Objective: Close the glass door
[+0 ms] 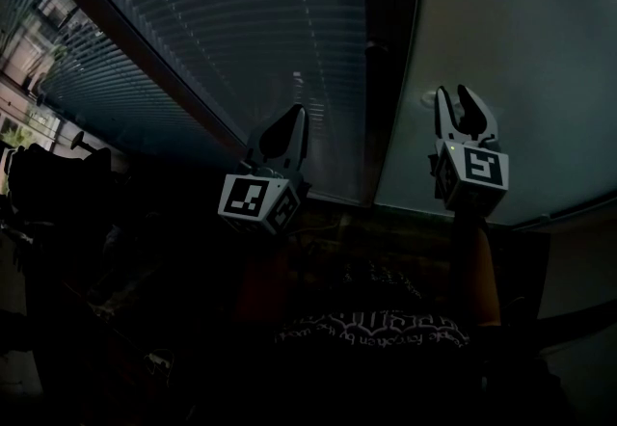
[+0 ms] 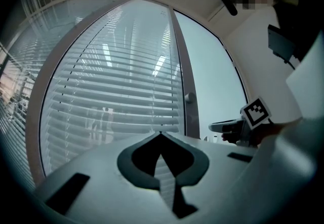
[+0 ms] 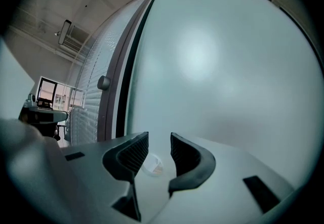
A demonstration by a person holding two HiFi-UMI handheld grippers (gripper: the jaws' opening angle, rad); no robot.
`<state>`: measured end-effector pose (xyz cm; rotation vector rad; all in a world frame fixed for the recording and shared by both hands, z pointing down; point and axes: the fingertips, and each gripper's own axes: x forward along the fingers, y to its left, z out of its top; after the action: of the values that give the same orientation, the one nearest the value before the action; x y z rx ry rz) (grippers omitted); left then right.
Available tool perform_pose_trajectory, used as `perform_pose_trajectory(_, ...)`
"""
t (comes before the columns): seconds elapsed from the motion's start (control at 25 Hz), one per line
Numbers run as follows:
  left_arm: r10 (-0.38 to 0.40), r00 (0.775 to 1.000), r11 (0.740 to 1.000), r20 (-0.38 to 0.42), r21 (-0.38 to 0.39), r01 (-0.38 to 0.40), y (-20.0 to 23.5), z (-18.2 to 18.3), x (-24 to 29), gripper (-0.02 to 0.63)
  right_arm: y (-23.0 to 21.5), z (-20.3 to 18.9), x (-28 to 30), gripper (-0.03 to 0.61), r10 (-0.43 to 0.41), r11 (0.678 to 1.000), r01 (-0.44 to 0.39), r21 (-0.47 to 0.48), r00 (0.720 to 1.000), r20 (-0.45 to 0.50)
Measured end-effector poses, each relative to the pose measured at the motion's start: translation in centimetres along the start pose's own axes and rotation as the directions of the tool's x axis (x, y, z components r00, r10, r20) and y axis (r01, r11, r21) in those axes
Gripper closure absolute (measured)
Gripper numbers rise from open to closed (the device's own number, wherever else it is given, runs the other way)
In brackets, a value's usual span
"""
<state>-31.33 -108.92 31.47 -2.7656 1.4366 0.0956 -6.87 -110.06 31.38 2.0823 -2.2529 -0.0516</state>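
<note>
While held level before the glazing with nothing gripped, approach stage only: no contact so far with the glass door [image 1: 231,39], taken here to be the wide blind-backed leaf filling the left and centre of the head view. To its right, frosted pane [image 1: 521,58], pale and blank. Between the two, dark stile [image 1: 388,77]; beside it in the right gripper view a black strip, probably a gap, so likely not shut, though hard to say whether hinged or sliding. Ahead of the blinds, left gripper [image 1: 297,116] clenched, tips meeting on nothing. Facing the frosted pane, right gripper [image 1: 453,96] released, pads apart and empty. On the stile, round knob [image 2: 190,98], apart from both tools. Smallest of all, small round disc [image 3: 151,163] stuck on the frosted pane, showing through the right gripper's open gap without being touched. Next, as a judgement: carry one gripper across to the knob or flat against the stile edge, then draw or push steadily toward the jamb. Calls for a firm bite on a small, smooth-looking knob and care not to knock the glass.
</note>
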Motion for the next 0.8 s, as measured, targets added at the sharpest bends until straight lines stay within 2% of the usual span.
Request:
perform_pose_trajectory(0.64, -0.009, 1.000, 1.000, -0.003, -0.001, 0.009, -0.5, 0.4, -0.5, 0.612, -0.2, 0.2, -0.1, 0.453, -0.019, 1.000, 0.019, -0.007, 1.000, -0.022)
perform_pose_trajectory(0.72, -0.011, 1.000, 1.000, -0.003, -0.002, 0.011, -0.6, 0.4, -0.6, 0.612, -0.8, 0.2, -0.1, 0.524, -0.052, 0.999, 0.052, -0.014, 0.998, -0.033)
perform_pose_trajectory(0.8, -0.010, 1.000, 1.000, -0.003, -0.002, 0.010, -0.6, 0.4, -0.8, 0.612, -1.2, 0.1, -0.2, 0.562, -0.074, 0.997, 0.074, -0.013, 0.997, -0.039)
